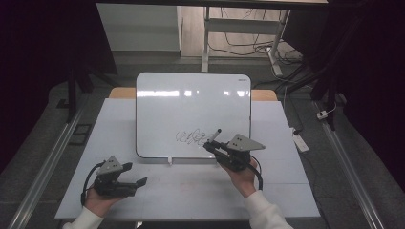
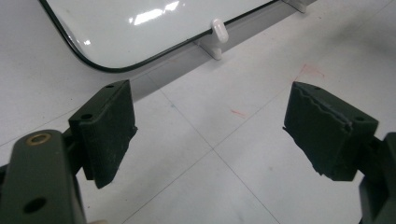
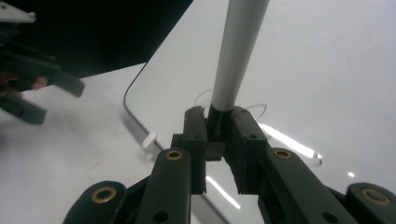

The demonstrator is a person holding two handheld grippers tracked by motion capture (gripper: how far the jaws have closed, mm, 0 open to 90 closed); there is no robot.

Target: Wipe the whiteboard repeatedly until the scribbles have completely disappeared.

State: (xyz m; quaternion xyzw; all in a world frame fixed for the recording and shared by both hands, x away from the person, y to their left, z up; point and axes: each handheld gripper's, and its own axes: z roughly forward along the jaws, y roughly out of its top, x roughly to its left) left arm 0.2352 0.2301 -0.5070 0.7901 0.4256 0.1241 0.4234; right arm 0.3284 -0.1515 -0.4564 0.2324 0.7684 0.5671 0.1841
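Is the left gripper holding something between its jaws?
No, the left gripper has its jaws wide apart, with bare table between them.

The whiteboard (image 1: 191,109) was glossy white with a thin dark rim and a black scribble (image 1: 193,137) near its lower edge. The marker (image 3: 236,51) was pale grey. Both claws were matte black, topped with grey plates. The table (image 1: 191,191) was white, faintly smudged red.

- The whiteboard (image 1: 191,109) bears a black scribble (image 1: 192,137) near its lower edge; it forms no letters or numbers that can be read.
- A small dark mark at the whiteboard's top right corner is too small to read.
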